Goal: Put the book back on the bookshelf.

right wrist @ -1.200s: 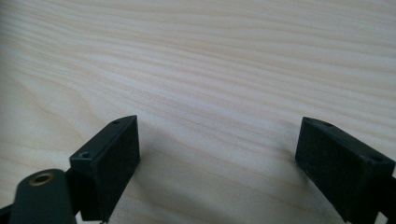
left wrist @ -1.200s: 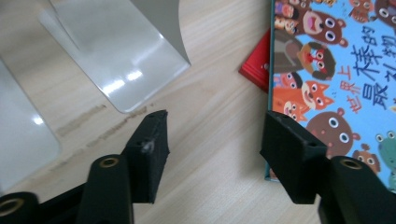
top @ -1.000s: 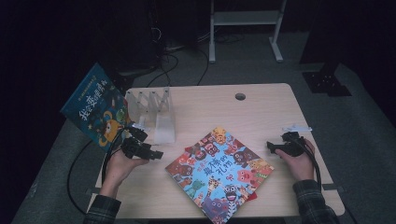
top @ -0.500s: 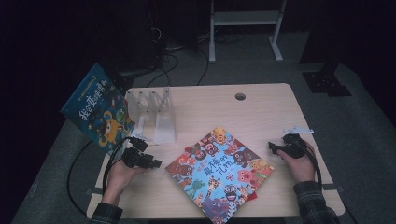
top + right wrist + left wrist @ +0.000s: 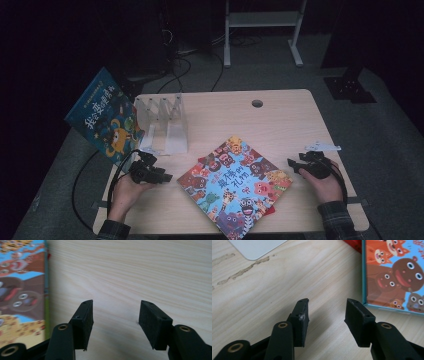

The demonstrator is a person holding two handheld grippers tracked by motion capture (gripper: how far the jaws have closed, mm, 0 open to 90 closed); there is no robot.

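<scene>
moved: left gripper [image 5: 165,177] lower, right gripper [image 5: 295,165] nearer picture book [image 5: 235,185] | both jaws narrowing, nothing between them | risk: jaws too narrow for the cover edge, shoving the book

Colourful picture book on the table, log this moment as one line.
colourful picture book flat on wooden table | left gripper jaws closing, empty | right gripper jaws closing, empty
</scene>
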